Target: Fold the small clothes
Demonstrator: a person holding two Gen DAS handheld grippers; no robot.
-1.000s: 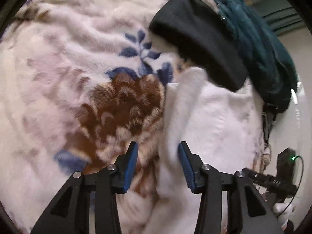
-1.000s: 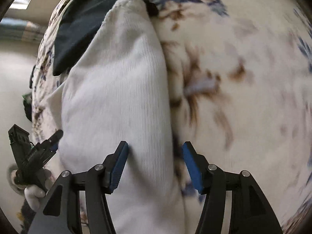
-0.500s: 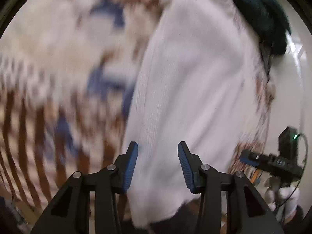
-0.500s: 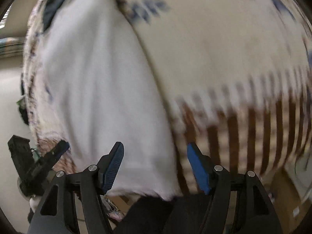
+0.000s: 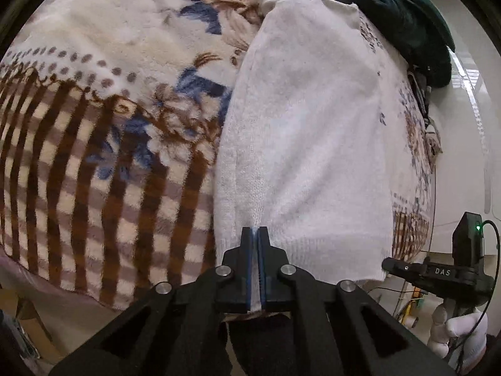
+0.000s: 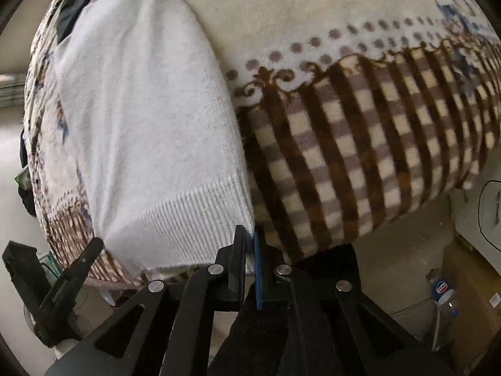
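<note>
A white knit sweater (image 5: 310, 131) lies folded lengthwise on a patterned fleece blanket (image 5: 103, 131), its ribbed hem toward the bed's near edge. My left gripper (image 5: 257, 235) is shut on the hem near its left end, a sliver of white knit pinched between the blue pads. In the right wrist view the same sweater (image 6: 141, 119) fills the left half. There my right gripper (image 6: 249, 233) is shut on the hem's right corner, with the ribbing running into the pads.
A dark teal garment (image 5: 404, 15) and a black one (image 6: 75, 9) lie beyond the sweater's far end. The checked border of the blanket (image 6: 360, 144) hangs over the bed edge. The other gripper and a white-gloved hand (image 5: 460, 335) show at the lower right. Boxes (image 6: 463, 285) stand on the floor.
Both grippers travelled down the sweater from its middle to the hem at the bed's edge. Both sets of jaws went from open to shut on the hem.
</note>
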